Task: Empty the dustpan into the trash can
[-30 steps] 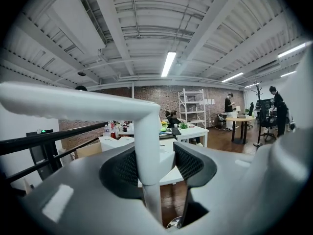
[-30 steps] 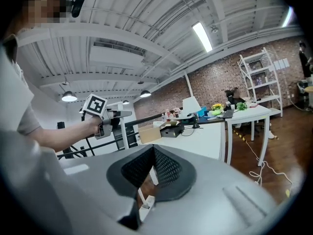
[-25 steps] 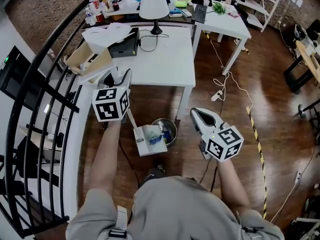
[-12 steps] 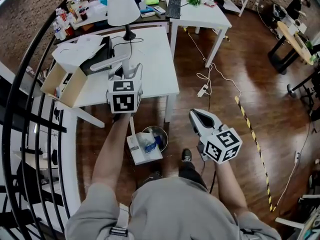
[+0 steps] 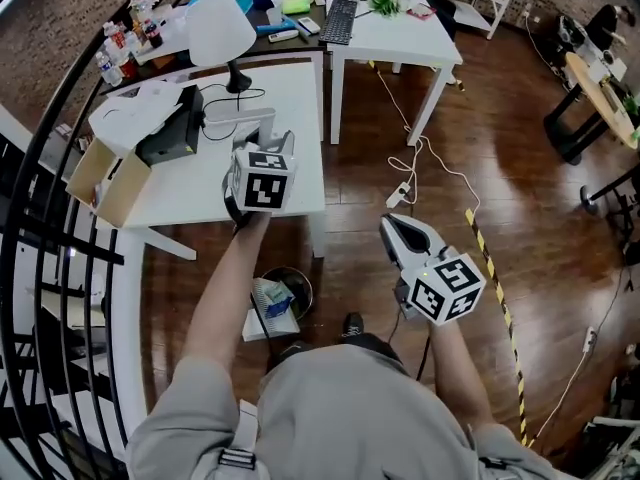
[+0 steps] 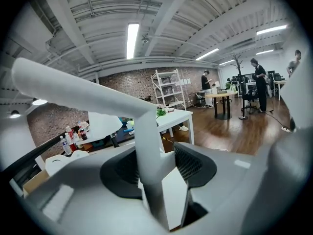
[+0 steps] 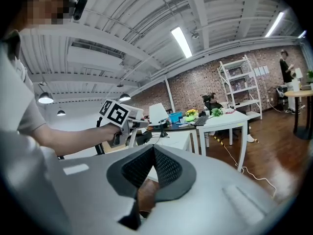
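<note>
My left gripper is shut on the white handle of the dustpan, which runs upright between its jaws. The handle goes down behind my left forearm to the white dustpan on the floor. Blue and white rubbish lies in the pan, against the rim of the round metal trash can. The pan's edge overlaps the can. My right gripper hangs over the wooden floor to the right, shut, with nothing in it. In the right gripper view the left gripper shows ahead at the left.
A white table with a lamp, a black box and a cardboard box stands under my left gripper. A second white table stands behind. A black railing curves along the left. Cables and striped tape lie on the floor at right.
My left gripper has swung right and over the table's front edge, still shut on the handle. The dustpan and can now sit lower and further left in the head view. The right gripper kept its place in the view.
</note>
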